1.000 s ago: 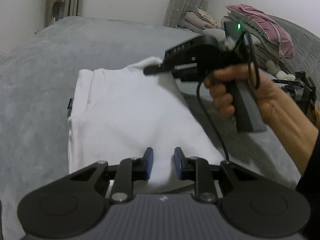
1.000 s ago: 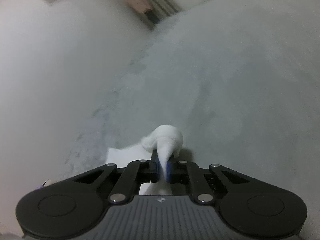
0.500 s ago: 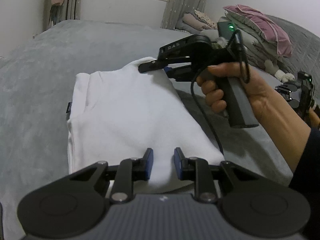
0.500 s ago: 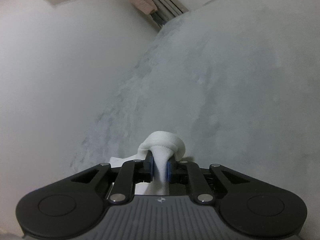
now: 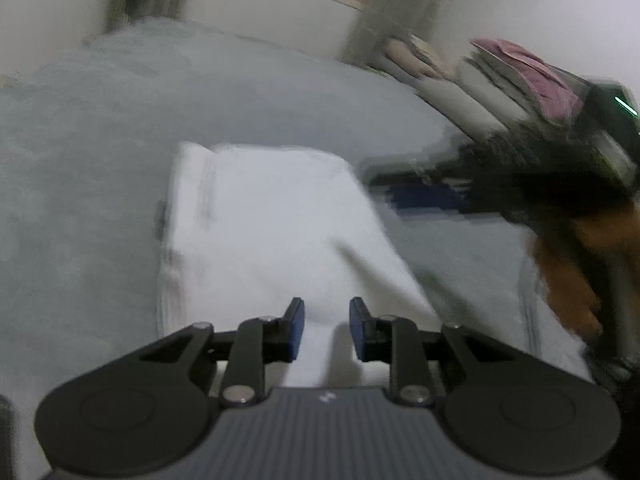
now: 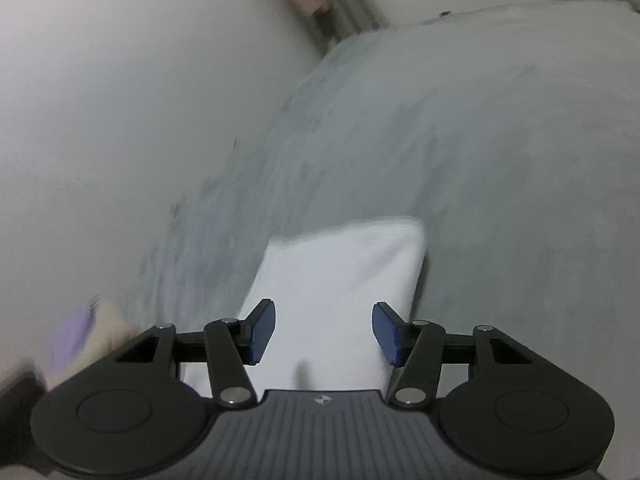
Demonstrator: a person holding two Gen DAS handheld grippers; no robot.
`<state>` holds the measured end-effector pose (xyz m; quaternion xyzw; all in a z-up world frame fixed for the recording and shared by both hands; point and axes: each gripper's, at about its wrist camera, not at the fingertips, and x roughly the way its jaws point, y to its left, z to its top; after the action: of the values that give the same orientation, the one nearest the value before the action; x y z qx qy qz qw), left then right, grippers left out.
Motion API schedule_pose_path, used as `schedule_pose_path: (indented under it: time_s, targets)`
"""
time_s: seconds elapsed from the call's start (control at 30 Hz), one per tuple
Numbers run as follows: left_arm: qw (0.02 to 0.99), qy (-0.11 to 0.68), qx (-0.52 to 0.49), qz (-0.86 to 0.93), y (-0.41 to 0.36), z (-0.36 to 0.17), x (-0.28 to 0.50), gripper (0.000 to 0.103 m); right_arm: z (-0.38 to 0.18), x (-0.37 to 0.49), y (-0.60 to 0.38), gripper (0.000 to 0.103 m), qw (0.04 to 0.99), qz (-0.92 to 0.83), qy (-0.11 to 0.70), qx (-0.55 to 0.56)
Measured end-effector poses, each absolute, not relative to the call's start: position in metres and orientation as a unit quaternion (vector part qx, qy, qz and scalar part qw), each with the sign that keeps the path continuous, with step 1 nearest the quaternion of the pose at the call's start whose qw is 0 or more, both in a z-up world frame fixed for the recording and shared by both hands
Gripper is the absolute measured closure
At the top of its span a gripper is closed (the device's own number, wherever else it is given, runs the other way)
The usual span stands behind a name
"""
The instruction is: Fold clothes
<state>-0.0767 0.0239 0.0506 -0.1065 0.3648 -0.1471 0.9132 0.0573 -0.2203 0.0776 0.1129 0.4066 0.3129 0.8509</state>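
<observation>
Two grippers: both hand-held, both over a grey bed cover (image 5: 100,128).
Garment: white garment (image 5: 272,232), folded into a rough rectangle, lying flat on the cover; layered edges show along its left side in the left wrist view.
Left gripper (image 5: 326,320): jaws have just been opening a little; blue pads stand apart with a fold of the white cloth between them. Whether the pads still press on it, I cannot tell.
Right gripper (image 6: 323,330): jaws have just been opening wide; released, nothing pinched. The garment's corner lies below and beyond the gap, flat on the cover, clear of both pads.
Right gripper, seen from the left wrist: blurred dark shape off the garment's right edge, above the cover, its blue pads facing the cloth.
Hand: the person's hand (image 5: 572,280) grips the right gripper's handle at the frame's right edge; heavily smeared.
Background: stack of folded bedding with a pink cover (image 5: 532,76) at the far right of the bed; curtain (image 5: 392,4) and window behind it.
Image quality: both views motion-blurred.
</observation>
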Motion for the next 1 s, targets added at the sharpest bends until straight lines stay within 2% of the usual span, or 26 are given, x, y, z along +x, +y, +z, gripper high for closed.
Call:
schedule_pose_path:
  time_s: [0.17, 0.37, 0.47, 0.6, 0.67, 0.73, 1.0]
  targets:
    - [0.91, 0.371, -0.141, -0.12, 0.048, 0.046, -0.064, 0.075, 0.068, 0.01, -0.207, 0.049, 0.841, 0.338, 0.419, 0.062]
    - [0.901, 0.38, -0.173, -0.114, 0.056, 0.035, -0.059, 0.075, 0.052, 0.003, -0.187, 0.048, 0.852, 0.336, 0.401, -0.035]
    - [0.905, 0.37, -0.184, -0.105, 0.063, 0.041, -0.058, 0.075, 0.063, -0.006, -0.175, 0.048, 0.859, 0.328, 0.387, -0.065]
    - [0.911, 0.349, -0.191, -0.108, 0.068, 0.049, -0.058, 0.064, 0.071, -0.018, -0.171, 0.048, 0.849, 0.36, 0.379, -0.079]
    - [0.905, 0.369, -0.189, -0.096, 0.067, 0.042, -0.05, 0.066, 0.063, -0.023, -0.165, 0.047, 0.843, 0.362, 0.379, -0.117]
    - [0.903, 0.38, -0.179, -0.085, 0.062, 0.038, -0.046, 0.073, 0.057, -0.025, -0.16, 0.044, 0.842, 0.359, 0.38, -0.132]
    - [0.909, 0.369, -0.18, -0.079, 0.066, 0.045, -0.048, 0.072, 0.067, -0.024, -0.168, 0.044, 0.85, 0.35, 0.373, -0.126]
